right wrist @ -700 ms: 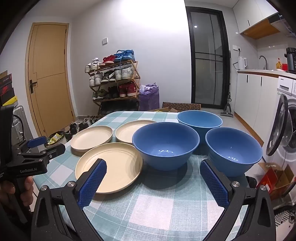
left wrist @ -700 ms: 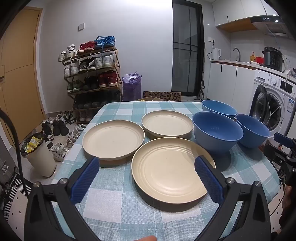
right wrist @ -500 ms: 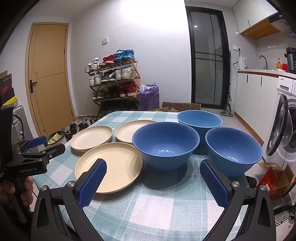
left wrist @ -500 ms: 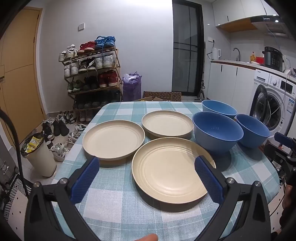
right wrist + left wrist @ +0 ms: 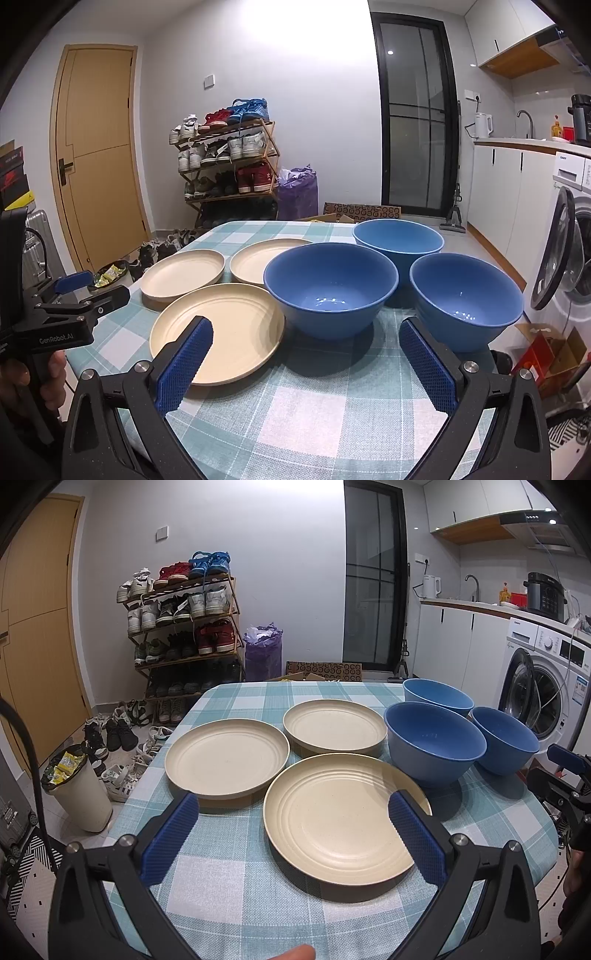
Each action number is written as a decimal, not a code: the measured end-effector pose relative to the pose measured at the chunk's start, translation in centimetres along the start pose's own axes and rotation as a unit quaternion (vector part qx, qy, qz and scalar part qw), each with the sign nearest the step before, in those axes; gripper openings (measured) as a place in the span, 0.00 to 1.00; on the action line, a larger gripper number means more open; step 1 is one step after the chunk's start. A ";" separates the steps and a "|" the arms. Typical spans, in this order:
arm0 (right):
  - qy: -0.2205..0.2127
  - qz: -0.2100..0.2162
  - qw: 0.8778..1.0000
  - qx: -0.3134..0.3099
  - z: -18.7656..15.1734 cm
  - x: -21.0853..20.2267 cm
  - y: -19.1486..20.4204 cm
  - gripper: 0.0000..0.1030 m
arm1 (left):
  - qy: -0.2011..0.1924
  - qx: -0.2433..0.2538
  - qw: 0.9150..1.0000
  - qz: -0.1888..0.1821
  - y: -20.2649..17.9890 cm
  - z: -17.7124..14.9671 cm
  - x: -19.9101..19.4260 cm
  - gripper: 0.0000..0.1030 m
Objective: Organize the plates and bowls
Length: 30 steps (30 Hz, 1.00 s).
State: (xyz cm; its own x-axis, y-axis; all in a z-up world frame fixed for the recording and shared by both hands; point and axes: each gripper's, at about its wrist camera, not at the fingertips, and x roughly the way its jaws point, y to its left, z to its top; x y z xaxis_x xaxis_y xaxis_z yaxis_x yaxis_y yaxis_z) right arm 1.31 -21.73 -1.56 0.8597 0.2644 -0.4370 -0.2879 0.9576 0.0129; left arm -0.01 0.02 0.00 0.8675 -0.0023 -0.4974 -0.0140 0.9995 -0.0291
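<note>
Three cream plates lie flat on the checked tablecloth: a near plate (image 5: 340, 819), a left plate (image 5: 226, 757) and a far plate (image 5: 334, 728). To their right stand three blue bowls: a middle bowl (image 5: 434, 744), a far bowl (image 5: 437, 699) and a right bowl (image 5: 505, 740). My left gripper (image 5: 293, 830) hovers open above the near plate's front, nothing between its pads. My right gripper (image 5: 304, 360) is open in front of the middle bowl (image 5: 330, 286) and right bowl (image 5: 466, 299), holding nothing. The left gripper (image 5: 66, 295) also shows at the left edge of the right wrist view.
The round table (image 5: 236, 893) drops off on all sides. A bin (image 5: 75, 786) and loose shoes lie on the floor at left, below a shoe rack (image 5: 184, 627). A washing machine (image 5: 543, 686) stands at right. A fingertip (image 5: 293, 952) shows at the bottom.
</note>
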 end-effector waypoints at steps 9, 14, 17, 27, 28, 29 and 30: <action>0.003 -0.001 1.000 0.001 0.0 0.2 -0.3 1.00 | 0.001 0.000 1.000 0.000 0.0 0.0 -0.1 1.00; 0.002 -0.003 1.000 0.001 0.0 0.2 -0.1 1.00 | -0.001 0.001 1.000 0.002 0.1 -0.5 0.3 1.00; 0.001 -0.004 1.000 0.001 0.1 0.0 -0.2 1.00 | 0.001 -0.004 1.000 0.002 0.4 -0.2 0.5 1.00; 0.004 -0.004 1.000 0.006 0.6 -0.1 -0.5 1.00 | 0.012 -0.004 1.000 0.003 0.6 0.0 0.5 1.00; 0.003 -0.004 1.000 0.006 0.6 -0.1 -0.5 1.00 | 0.013 -0.002 1.000 0.002 0.5 0.0 0.6 1.00; 0.003 -0.004 1.000 0.006 0.6 -0.1 -0.5 1.00 | 0.013 0.003 1.000 0.001 0.4 0.1 0.6 1.00; 0.003 -0.002 1.000 0.005 0.7 0.0 -0.5 1.00 | 0.013 0.007 1.000 0.001 0.2 0.0 0.6 1.00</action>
State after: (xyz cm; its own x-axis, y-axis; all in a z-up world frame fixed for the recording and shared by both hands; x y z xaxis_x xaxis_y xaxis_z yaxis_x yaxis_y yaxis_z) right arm 1.71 -22.12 -0.94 0.8583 0.2591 -0.4430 -0.2795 0.9599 0.0199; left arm 0.53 0.24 -0.26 0.8538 -0.0002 -0.5206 -0.0091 0.9998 -0.0154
